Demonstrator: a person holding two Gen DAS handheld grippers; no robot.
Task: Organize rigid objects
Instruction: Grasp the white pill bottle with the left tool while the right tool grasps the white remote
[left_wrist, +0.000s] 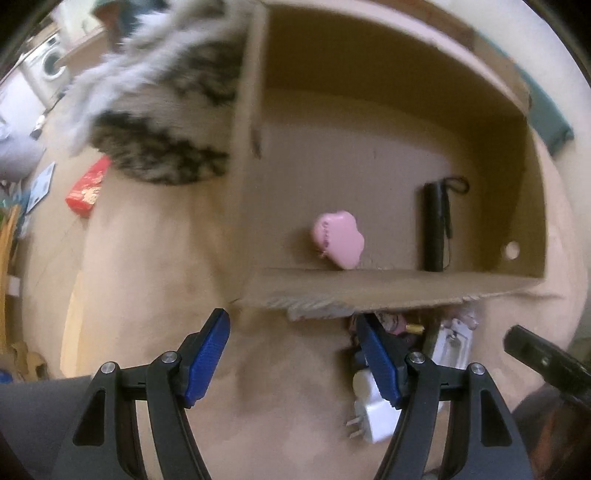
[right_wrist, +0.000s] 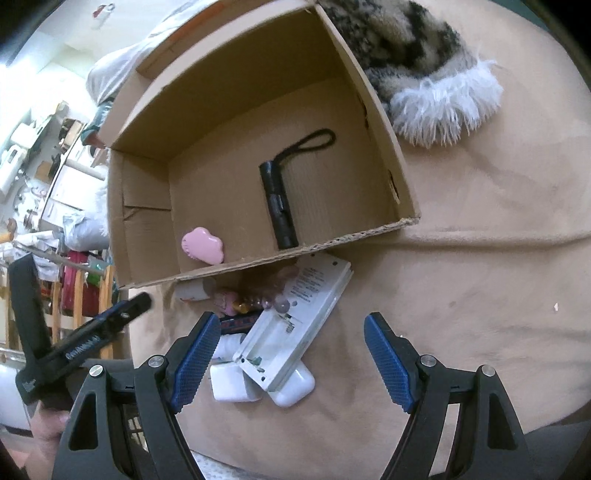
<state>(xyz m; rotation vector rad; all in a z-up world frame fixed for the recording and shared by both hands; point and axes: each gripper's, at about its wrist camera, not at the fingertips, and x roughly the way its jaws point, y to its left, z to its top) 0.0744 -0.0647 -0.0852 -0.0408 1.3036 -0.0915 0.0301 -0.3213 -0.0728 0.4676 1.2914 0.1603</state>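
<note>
An open cardboard box (left_wrist: 391, 284) (right_wrist: 258, 147) sits on a tan cloth. Inside lie a pink cloud-shaped case (left_wrist: 338, 238) (right_wrist: 203, 245) and a black flashlight (left_wrist: 436, 225) (right_wrist: 277, 203) with a wrist loop. In front of the box lies a pile: a white remote-like device (right_wrist: 295, 325), a white charger plug (left_wrist: 373, 417) (right_wrist: 231, 384), a white earbud case (right_wrist: 295, 387) and small pink and gold items (right_wrist: 236, 301) (left_wrist: 399, 325). My left gripper (left_wrist: 291, 354) is open and empty, just left of the pile. My right gripper (right_wrist: 290, 354) is open and empty, above the pile.
A furry black-and-white cloth (left_wrist: 155, 110) (right_wrist: 417, 66) lies beside the box. A red packet (left_wrist: 88, 188) lies on the floor at the left. The left gripper's body (right_wrist: 74, 343) shows at the left of the right wrist view. Cluttered shelves (right_wrist: 40, 177) stand behind.
</note>
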